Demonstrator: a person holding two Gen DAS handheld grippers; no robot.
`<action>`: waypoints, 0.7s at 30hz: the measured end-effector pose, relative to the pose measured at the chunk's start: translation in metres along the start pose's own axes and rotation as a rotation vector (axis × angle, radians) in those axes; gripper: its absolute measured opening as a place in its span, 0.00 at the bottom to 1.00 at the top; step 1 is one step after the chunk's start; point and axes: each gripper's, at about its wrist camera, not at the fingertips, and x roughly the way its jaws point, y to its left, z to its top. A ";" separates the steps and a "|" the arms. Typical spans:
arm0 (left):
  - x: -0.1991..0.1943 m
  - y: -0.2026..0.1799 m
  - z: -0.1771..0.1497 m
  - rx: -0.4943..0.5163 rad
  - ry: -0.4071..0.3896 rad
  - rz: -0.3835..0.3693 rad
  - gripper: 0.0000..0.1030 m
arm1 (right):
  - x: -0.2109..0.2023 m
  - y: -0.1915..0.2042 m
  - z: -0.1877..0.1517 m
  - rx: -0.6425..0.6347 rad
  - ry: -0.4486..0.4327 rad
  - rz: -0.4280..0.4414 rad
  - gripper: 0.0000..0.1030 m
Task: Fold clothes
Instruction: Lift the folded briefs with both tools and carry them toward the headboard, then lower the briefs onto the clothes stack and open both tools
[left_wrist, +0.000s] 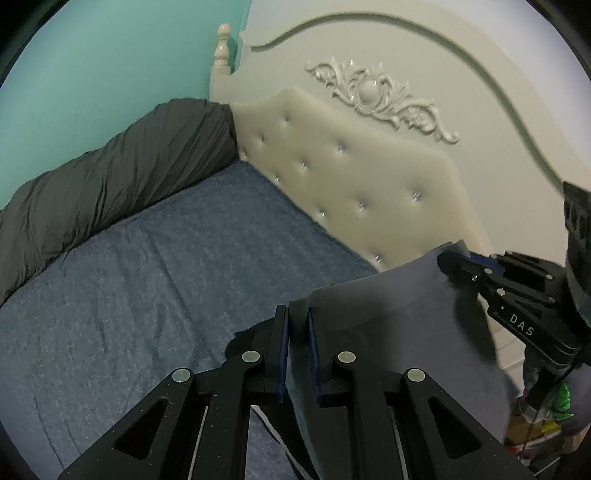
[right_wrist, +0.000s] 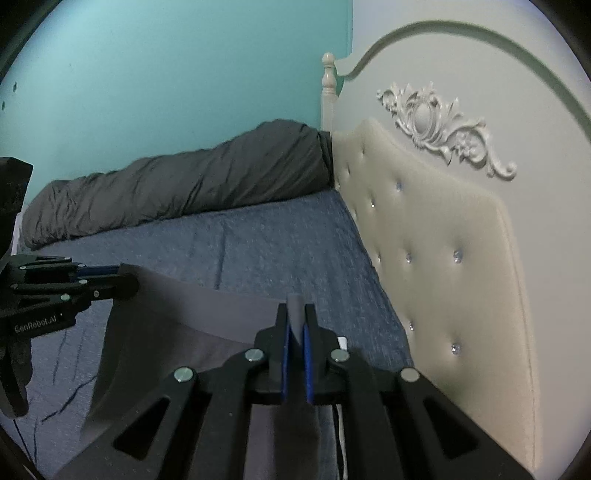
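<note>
Both grippers hold 1 grey garment (left_wrist: 399, 332) up over the bed, stretched between them.

Left gripper (left_wrist: 297, 317): jaws narrow, blue pads pinched on 1 top corner of the cloth; fabric runs between the pads and hangs below. In the right wrist view the same gripper (right_wrist: 125, 280) sits at the far left, clamped on the garment's upper corner.

Right gripper (right_wrist: 295, 314): jaws nearly closed, a strip of the grey cloth (right_wrist: 207, 314) standing up between the blue pads. In the left wrist view it (left_wrist: 452, 258) grips the garment's far top corner.

Containers: a small heap of coloured items (left_wrist: 546, 424), green and brown, low at the right edge beside the bed; too blurred to name, holder cannot be told.

Writing: "DAS" in white on the right gripper's body (left_wrist: 522, 325). "GenRobot.AI", mirrored, on the left gripper's body (right_wrist: 35, 320).

Surroundings: blue sheet (left_wrist: 147, 277) under the garment, creased. A dark grey rolled duvet (right_wrist: 184, 188) lies along the turquoise wall (right_wrist: 166, 74), well apart from the garment. Cream tufted headboard (right_wrist: 443, 240) with 1 carved ornament (right_wrist: 436, 125) stands just beside the right gripper's side. 1 bedpost (left_wrist: 222, 48) at the corner.
</note>
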 end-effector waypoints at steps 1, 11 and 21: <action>0.005 0.000 -0.001 0.002 0.002 0.003 0.12 | 0.005 0.000 -0.001 0.003 0.007 -0.007 0.06; -0.008 0.011 -0.008 -0.019 -0.031 0.032 0.38 | -0.024 -0.021 -0.008 0.103 -0.082 -0.023 0.37; -0.018 0.003 -0.046 0.027 -0.022 -0.001 0.38 | -0.041 0.000 -0.029 0.036 -0.025 0.097 0.21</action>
